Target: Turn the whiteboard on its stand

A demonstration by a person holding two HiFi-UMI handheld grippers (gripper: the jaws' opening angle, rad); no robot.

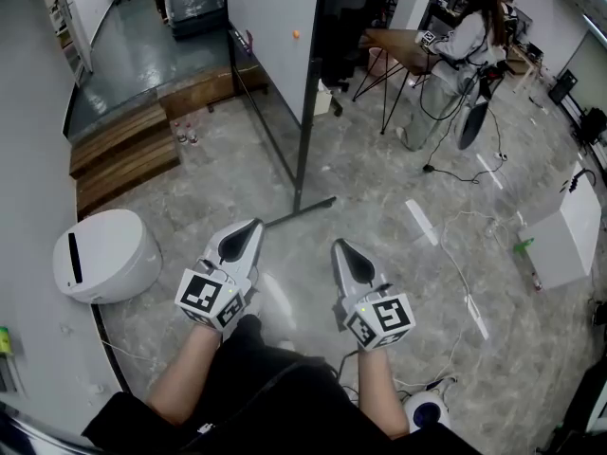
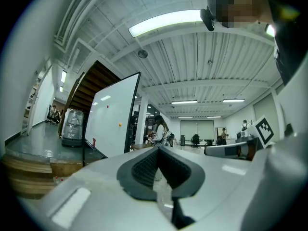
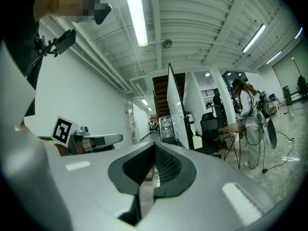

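The whiteboard [image 1: 270, 27] stands upright on its black stand [image 1: 303, 131] ahead of me, white face toward the left, with small dots on it. In the left gripper view the whiteboard [image 2: 113, 119] shows its face; in the right gripper view the whiteboard [image 3: 176, 105] is nearly edge-on. My left gripper [image 1: 250, 229] and right gripper [image 1: 339, 246] are held side by side, level, short of the stand's foot and apart from it. Both are shut with nothing between the jaws, as the left gripper [image 2: 159, 149] and right gripper [image 3: 155, 144] show in their own views.
A white rounded machine [image 1: 104, 256] sits on the floor at the left, beyond it wooden steps [image 1: 123, 154]. A person [image 1: 465, 50] stands by a folding table [image 1: 398, 45] at the back right. A white box [image 1: 569, 235] and cables [image 1: 455, 254] lie to the right.
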